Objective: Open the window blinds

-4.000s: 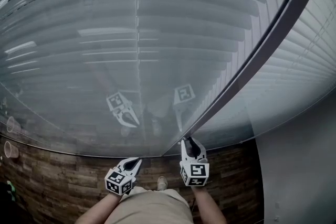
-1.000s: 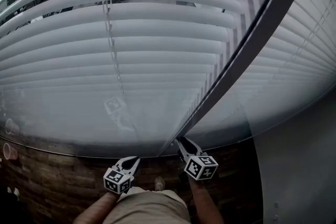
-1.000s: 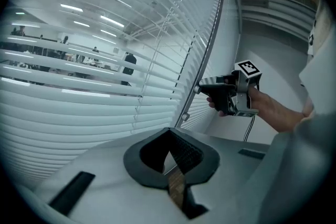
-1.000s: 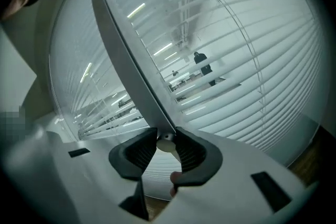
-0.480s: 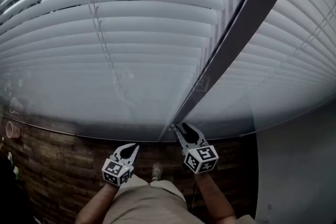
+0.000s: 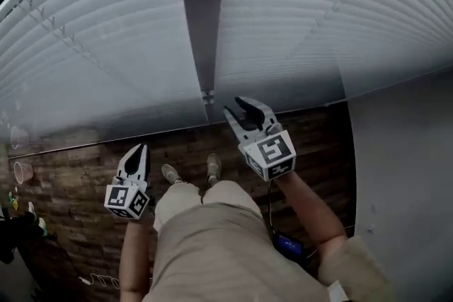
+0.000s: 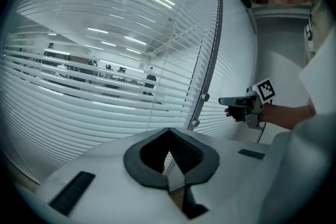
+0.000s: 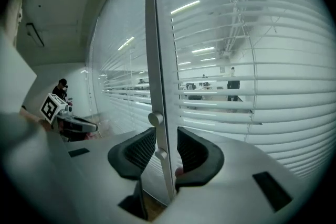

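R gripper (image 6: 241,110) is up in front of the dark post (image 6: 202,10) that splits the glass (image 6: 85,120) into two panes. Its jaws stand apart and have just been opening. In the R gripper view the post, w/ two small round knobs (image 8: 155,118), shows in the gap btwn the pads. Neither pad presses on it, so nothing is gripped. L gripper (image 6: 139,151) hangs lower and off to the left, well apart from the post, tips together w/ nothing btwn them. Blinds (image 6: 106,32) sit behind the glass on both sides of the post. From the head view the white slats look overlapped. Both gripper views show them tilted open, w/ gaps btwn slats and an office (image 7: 94,68) visible through. Below are a wood floor (image 6: 71,180) and the person's beige trousers (image 6: 219,244).
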Tool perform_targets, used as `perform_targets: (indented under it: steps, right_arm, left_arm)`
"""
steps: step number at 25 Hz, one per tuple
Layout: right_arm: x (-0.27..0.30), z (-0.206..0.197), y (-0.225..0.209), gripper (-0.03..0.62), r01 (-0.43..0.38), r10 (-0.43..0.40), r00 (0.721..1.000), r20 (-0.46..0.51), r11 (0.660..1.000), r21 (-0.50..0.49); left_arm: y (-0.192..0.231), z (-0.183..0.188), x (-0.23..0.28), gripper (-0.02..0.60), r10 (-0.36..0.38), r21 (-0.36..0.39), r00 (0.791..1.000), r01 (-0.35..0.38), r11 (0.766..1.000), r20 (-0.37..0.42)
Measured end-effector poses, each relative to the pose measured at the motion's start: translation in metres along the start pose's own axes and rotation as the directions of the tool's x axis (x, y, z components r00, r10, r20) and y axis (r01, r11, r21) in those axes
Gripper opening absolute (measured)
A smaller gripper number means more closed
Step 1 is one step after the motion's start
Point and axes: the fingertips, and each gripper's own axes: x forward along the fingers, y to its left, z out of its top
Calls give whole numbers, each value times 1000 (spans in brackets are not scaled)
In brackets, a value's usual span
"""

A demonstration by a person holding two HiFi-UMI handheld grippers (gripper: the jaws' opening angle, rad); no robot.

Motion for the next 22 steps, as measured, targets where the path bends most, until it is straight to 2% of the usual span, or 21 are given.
perform_targets:
  steps: [3, 5, 14, 18, 22]
  right_arm:
    - [-22, 20, -1, 130, -2, 0, 995, -100, 1000, -24]
    - [-30, 24, -5, 130, -19, 15, 992, -128, 999, -32]
    - [-25, -6, 10, 130, -77, 78, 993, -86, 997, 16]
    - [-38, 15, 21, 130, -77, 79, 994, -77, 997, 27]
    - [-49, -5, 30, 130, -44, 47, 996, -80, 998, 37]
  left_arm:
    - [-19, 27, -15, 12, -32, 4, 999, 33, 999, -15]
    - [-33, 30, -15, 12, -44, 12, 999, 44, 999, -14]
    - [-41, -10, -11, 12, -35, 23, 999, 36, 999, -8]
    - [-61, 12, -24, 12, -102, 60, 994, 99, 993, 37]
    - [-69, -12, -25, 12, -164, 71, 986, 162, 984, 29]
